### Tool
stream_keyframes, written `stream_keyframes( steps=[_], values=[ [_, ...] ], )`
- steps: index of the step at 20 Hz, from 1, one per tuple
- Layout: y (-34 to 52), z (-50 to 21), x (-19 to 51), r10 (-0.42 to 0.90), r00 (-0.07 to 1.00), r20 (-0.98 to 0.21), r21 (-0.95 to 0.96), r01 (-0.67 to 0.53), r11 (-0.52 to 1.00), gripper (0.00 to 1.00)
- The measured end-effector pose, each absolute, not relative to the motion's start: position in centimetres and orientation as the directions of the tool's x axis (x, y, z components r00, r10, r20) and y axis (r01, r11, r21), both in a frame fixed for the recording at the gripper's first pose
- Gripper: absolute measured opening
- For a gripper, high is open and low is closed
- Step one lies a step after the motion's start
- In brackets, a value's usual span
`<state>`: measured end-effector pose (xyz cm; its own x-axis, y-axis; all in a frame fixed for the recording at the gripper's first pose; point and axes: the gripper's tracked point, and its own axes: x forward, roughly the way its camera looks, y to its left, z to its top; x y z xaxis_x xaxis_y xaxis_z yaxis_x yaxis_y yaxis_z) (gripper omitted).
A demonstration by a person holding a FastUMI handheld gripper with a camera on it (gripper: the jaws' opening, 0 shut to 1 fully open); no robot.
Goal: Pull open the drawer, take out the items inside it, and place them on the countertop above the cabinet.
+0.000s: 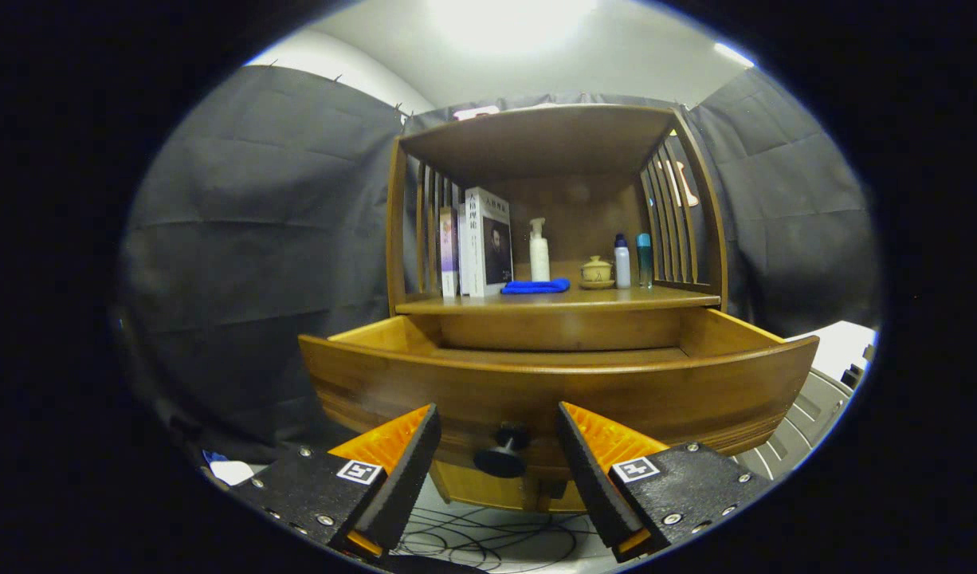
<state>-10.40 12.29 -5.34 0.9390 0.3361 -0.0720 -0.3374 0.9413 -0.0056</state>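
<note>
1. The gripper (498,470) is holding its jaws wide apart, the black knob (500,456) sitting between them, untouched.
2. The drawer (552,383) is standing pulled open.
3. On the surface (648,298) a blue cloth (535,285) and books (476,243) are resting; their writing is too small to read.

Warm honey-brown drawer (552,391) with a black knob (500,454). The hand-held gripper (498,470) is black, its fingers (389,442) lined in ribbed orange. A blue cloth (535,286) lies by a white bottle (539,253).
</note>
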Motion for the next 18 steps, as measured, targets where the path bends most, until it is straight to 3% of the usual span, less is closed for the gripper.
stream_keyframes(
  steps=[6,10,18],
  values=[
    [11.7,-0.2,-7.8,0.342,0.939,-0.04,0.099,-0.337,0.936,0.91],
    [10.5,1.4,-4.0,0.32,0.944,-0.081,0.114,-0.31,0.944,0.93],
    [10.7,0.2,3.8,0.338,0.876,-0.345,0.15,-0.304,0.941,0.94]
  ],
)
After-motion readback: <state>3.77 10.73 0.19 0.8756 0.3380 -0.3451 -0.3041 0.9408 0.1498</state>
